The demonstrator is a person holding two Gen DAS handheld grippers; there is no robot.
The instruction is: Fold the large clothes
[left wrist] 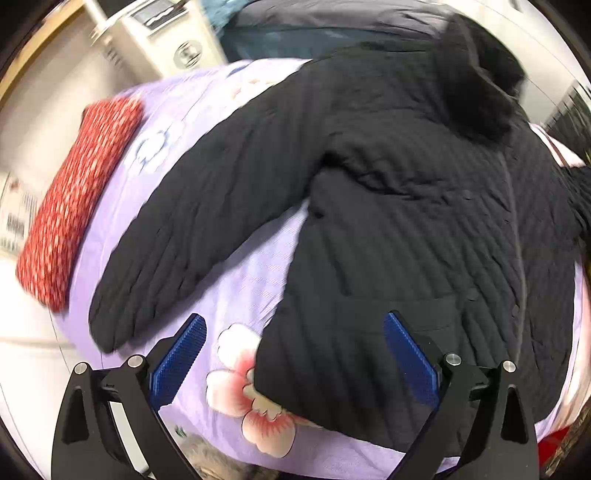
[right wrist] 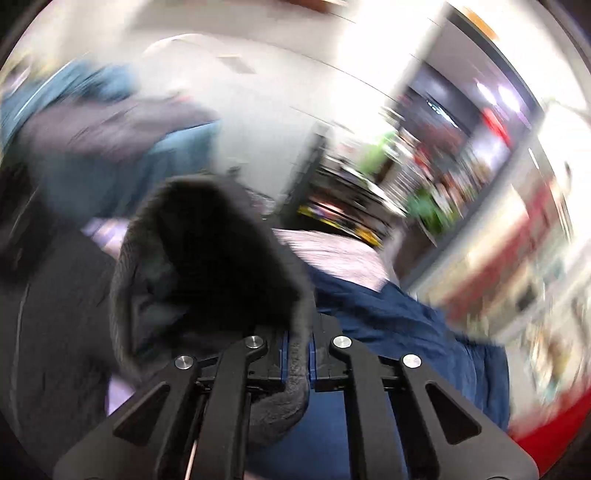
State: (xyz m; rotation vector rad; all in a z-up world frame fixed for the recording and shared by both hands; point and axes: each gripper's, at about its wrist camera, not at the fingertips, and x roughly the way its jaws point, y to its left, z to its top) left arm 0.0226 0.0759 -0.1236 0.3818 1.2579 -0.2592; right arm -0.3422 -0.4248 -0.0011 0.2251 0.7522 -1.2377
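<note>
A black quilted jacket [left wrist: 406, 221] lies spread on a purple floral bedspread [left wrist: 240, 266], one sleeve [left wrist: 184, 240] stretched out to the left and its furry hood [left wrist: 476, 74] at the far end. My left gripper [left wrist: 294, 321] hangs open just above the jacket's lower hem, blue pads wide apart with nothing between them. In the right wrist view, my right gripper [right wrist: 298, 343] is shut on the fuzzy dark edge of the hood [right wrist: 207, 258], which bulges up in front of the fingers. That view is heavily blurred.
A red patterned pillow [left wrist: 74, 199] lies along the bed's left edge. A white appliance [left wrist: 166, 37] stands beyond it. Teal and grey clothes [left wrist: 295, 33] are piled at the far end. A dark blue garment [right wrist: 388, 317] lies right of the hood, with cluttered shelves [right wrist: 406, 184] behind.
</note>
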